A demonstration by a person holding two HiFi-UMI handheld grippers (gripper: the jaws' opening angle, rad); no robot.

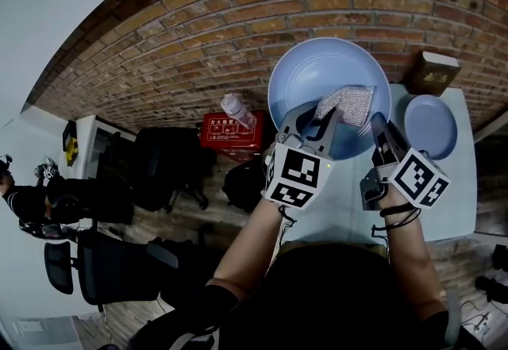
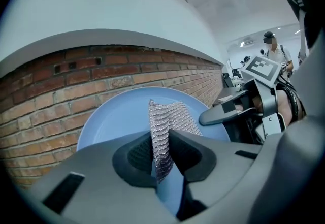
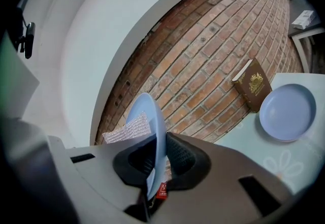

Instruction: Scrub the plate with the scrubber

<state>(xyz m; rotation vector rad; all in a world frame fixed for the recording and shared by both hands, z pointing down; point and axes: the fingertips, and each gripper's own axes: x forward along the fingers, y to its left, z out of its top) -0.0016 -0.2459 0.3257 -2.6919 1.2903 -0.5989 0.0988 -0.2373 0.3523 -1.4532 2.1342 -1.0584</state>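
Note:
A large light-blue plate (image 1: 317, 78) is held up on edge in front of a brick wall. My right gripper (image 1: 379, 128) is shut on its rim; in the right gripper view the plate (image 3: 152, 116) runs edge-on between the pads. A silver mesh scrubber (image 1: 346, 105) lies against the plate's face, and my left gripper (image 1: 320, 128) is shut on it. In the left gripper view the scrubber (image 2: 167, 121) rises from between the jaws in front of the plate (image 2: 114, 116), with the right gripper (image 2: 226, 113) at the plate's right edge.
A second, smaller blue plate (image 1: 431, 126) (image 3: 286, 112) lies on the pale table (image 1: 464, 205) at the right. A brown book (image 1: 433, 71) (image 3: 252, 84) leans against the brick wall. Office chairs, a red box (image 1: 230, 132) and a bottle (image 1: 237, 110) are on the floor at the left.

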